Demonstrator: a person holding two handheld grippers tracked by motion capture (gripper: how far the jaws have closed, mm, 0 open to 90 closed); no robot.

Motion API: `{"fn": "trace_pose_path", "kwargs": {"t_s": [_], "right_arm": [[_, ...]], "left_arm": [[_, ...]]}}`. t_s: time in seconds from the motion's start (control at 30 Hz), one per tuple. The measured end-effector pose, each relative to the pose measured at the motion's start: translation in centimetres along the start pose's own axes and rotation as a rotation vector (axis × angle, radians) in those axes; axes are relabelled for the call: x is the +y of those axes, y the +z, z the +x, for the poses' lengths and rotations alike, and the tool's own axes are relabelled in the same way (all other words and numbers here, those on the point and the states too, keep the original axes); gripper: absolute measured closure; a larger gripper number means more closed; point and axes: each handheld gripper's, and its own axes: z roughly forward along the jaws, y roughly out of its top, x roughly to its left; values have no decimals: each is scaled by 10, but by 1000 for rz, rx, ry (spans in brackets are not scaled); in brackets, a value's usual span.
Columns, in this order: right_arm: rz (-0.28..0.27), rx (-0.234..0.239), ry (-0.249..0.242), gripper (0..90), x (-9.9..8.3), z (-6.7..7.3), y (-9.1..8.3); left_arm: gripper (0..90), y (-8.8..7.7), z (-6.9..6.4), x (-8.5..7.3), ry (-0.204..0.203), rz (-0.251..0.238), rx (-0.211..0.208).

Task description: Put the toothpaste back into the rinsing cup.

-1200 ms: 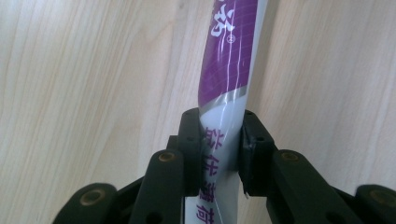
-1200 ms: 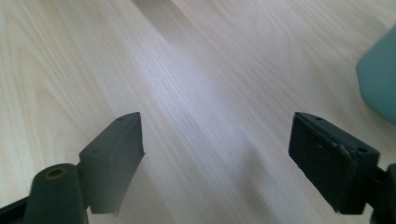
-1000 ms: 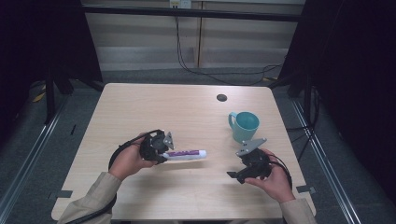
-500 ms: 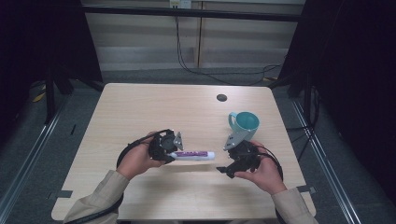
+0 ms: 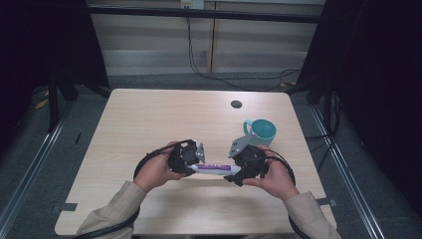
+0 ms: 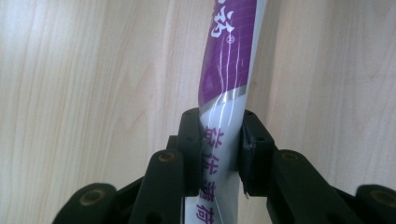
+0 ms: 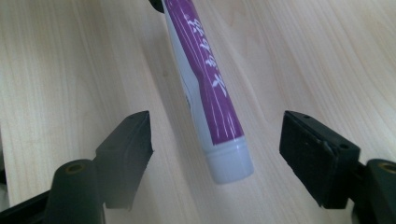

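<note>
A purple and white tube [image 5: 215, 169] hangs level just above the table between my two hands. My left gripper [image 5: 191, 167] is shut on the tube's [image 6: 224, 154] flat white tail, and both pads pinch it. My right gripper [image 5: 236, 175] has come up to the capped end. In the right gripper view the tube's white cap [image 7: 229, 164] lies in the gap of my right gripper [image 7: 215, 154] with room on both sides, touching neither pad. The right jaws have just been closing but still stand wide, with the cap between them.
A teal mug [image 5: 261, 131] stands upright just beyond my right hand. A small dark round hole [image 5: 236, 104] lies in the wooden table [image 5: 149, 114] farther back. Black cables loop from both grippers. Dark frame posts stand around the table.
My left gripper carried the tube a little to the right. My right gripper moved left and away from me, up to the capped end, and its jaws narrowed somewhat.
</note>
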Motion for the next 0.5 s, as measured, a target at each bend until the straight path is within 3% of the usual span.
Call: {"fn": "trace_pose_path", "kwargs": {"t_s": [0.33, 0.5], "right_arm": [[23, 29, -41, 348, 6, 3, 11], [25, 48, -53, 384, 4, 3, 18]], "left_arm": [[735, 1, -6, 6, 19, -4, -1], [736, -5, -8, 8, 16, -42, -17]]}}
